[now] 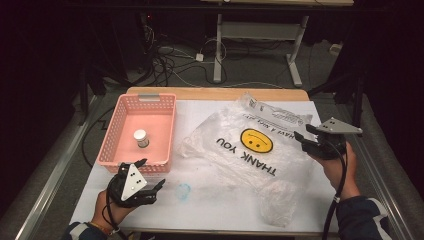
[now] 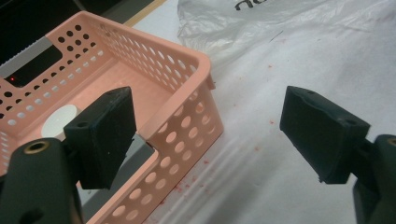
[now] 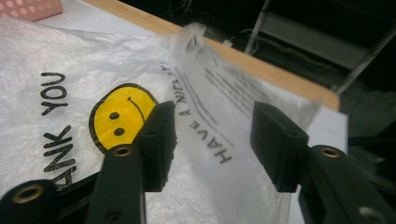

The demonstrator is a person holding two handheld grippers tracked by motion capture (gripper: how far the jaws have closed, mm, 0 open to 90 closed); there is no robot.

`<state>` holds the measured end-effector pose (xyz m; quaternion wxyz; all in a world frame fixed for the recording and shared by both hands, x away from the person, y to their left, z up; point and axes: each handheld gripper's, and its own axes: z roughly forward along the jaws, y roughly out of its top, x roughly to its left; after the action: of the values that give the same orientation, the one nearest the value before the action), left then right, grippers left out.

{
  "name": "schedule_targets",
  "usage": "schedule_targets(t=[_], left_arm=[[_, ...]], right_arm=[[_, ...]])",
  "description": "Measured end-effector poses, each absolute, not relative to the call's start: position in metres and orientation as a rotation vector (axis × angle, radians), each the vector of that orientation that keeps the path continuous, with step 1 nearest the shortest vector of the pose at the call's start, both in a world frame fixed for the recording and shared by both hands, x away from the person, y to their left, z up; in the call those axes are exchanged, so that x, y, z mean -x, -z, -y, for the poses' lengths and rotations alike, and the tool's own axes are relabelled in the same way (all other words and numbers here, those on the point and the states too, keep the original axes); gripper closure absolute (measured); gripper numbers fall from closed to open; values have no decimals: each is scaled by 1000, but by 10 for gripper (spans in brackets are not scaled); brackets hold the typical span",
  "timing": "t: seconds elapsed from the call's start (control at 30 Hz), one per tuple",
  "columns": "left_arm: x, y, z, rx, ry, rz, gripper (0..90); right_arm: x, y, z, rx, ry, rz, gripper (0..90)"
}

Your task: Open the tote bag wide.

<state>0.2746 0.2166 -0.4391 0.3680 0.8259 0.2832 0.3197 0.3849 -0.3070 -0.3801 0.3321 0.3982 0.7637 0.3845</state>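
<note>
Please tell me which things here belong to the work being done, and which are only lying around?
In the work: plastic bag, right gripper open beside it, left gripper open at the pink basket.

Lying about: white bottle in the basket, blue mark on the table cover.

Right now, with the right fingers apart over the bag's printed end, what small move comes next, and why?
Probably ease the right gripper down and close on the raised edge of the plastic bag. Its fingers stand apart with the film between them, unpinched. The left gripper waits open beside the pink basket, where the white bottle sits.
</note>
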Motion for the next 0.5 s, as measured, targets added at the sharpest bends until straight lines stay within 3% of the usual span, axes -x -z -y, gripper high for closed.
schedule_targets(t=[0.23, 0.5], left_arm=[[-273, 438, -216, -2117, -824, -725, 177], [-273, 440, -214, -2126, -829, -715, 175]], right_arm=[[-368, 368, 293, -971, -1103, -1994, 466], [-356, 390, 233, -781, -1158, -2281, 446]])
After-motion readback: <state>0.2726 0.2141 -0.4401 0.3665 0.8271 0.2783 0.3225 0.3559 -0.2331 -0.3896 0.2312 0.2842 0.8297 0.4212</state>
